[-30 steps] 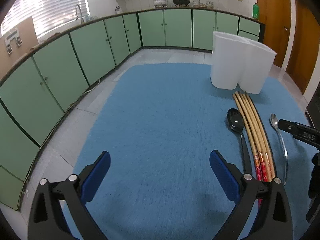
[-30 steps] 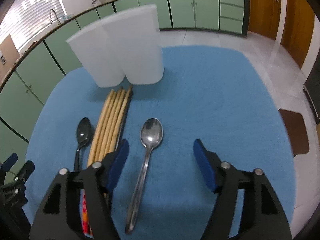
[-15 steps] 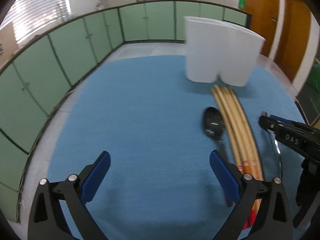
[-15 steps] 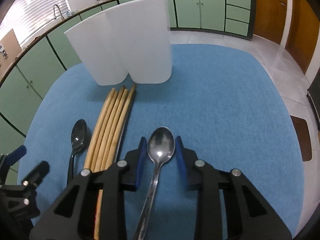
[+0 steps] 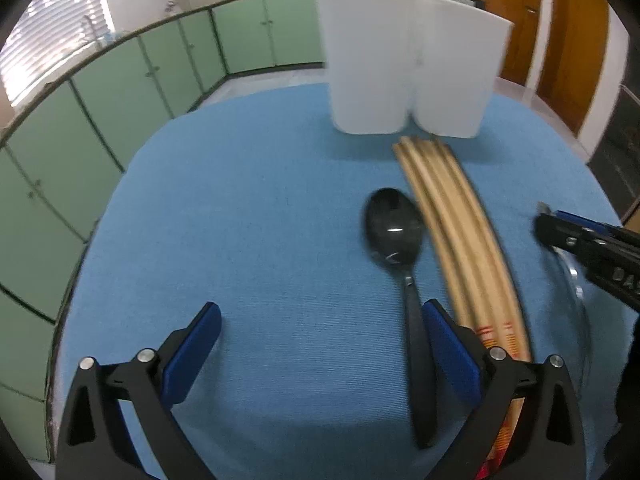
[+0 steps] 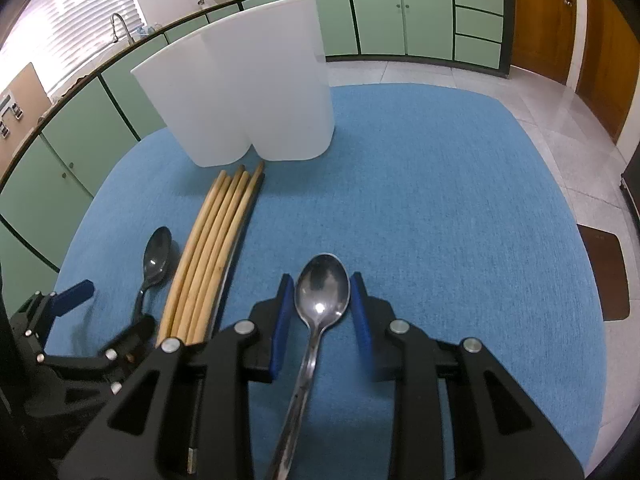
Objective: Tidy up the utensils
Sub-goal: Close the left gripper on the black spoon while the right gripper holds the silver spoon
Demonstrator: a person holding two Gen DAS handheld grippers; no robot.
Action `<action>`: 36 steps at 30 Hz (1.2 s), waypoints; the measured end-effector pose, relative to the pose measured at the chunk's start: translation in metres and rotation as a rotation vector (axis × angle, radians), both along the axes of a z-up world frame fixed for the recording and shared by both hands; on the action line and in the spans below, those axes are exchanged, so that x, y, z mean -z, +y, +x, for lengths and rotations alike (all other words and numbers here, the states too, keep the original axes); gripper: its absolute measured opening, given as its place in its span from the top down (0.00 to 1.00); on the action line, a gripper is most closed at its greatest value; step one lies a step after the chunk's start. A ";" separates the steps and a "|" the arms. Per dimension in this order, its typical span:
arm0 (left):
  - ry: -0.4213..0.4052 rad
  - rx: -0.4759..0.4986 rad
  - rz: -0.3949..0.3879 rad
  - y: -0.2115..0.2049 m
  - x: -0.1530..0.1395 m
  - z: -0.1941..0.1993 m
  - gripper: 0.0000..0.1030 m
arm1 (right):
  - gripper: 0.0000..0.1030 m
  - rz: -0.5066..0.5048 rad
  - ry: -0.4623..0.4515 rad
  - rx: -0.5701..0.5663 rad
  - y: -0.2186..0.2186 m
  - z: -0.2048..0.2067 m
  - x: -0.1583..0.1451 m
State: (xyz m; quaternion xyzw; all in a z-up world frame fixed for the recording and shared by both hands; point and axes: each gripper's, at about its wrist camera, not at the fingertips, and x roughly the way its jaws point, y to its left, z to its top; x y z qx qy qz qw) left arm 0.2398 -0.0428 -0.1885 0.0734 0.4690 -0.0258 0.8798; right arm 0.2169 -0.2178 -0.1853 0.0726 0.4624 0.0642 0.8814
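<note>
While left gripper (image 5: 320, 344) gapes, silver spoon (image 6: 320, 296) sits clamped in right gripper (image 6: 322, 312).

Even indoor light, moderately bright; the blinds (image 6: 76, 12) at upper left blow out to white, and soft short shadows sit under the white holder (image 5: 404, 68) and both grippers on the blue cloth (image 6: 440, 184). Strong fisheye bend in both views, cabinets (image 5: 120, 92) curving, black vignette in the corners. Left wrist view is motion-blurred: black spoon (image 5: 394, 224) and chopsticks (image 5: 452, 208) smeared; right wrist view is sharp, with a small glare spot on the steel spoon (image 6: 322, 292) bowl
</note>
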 end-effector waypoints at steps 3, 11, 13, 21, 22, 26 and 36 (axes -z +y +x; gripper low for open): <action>-0.003 -0.020 0.001 0.011 -0.002 0.001 0.05 | 0.73 -0.007 -0.001 -0.002 0.003 0.001 -0.001; -0.016 0.042 -0.030 -0.012 -0.019 0.011 0.06 | 0.69 -0.011 0.011 0.001 0.006 0.003 -0.004; -0.024 0.050 -0.026 -0.020 -0.023 0.021 0.06 | 0.68 0.007 0.017 0.012 0.000 0.005 -0.007; -0.026 0.020 -0.024 -0.023 -0.022 0.043 0.06 | 0.67 0.007 0.031 0.004 -0.003 0.010 -0.009; -0.015 0.018 -0.031 -0.023 -0.020 0.046 0.06 | 0.67 0.009 0.033 0.000 -0.001 0.010 -0.009; 0.021 0.024 -0.059 -0.026 -0.008 0.047 0.07 | 0.67 -0.002 0.043 -0.001 0.001 0.012 -0.008; 0.043 0.000 -0.096 -0.019 -0.009 0.049 0.07 | 0.67 0.056 0.123 0.010 0.001 0.026 -0.015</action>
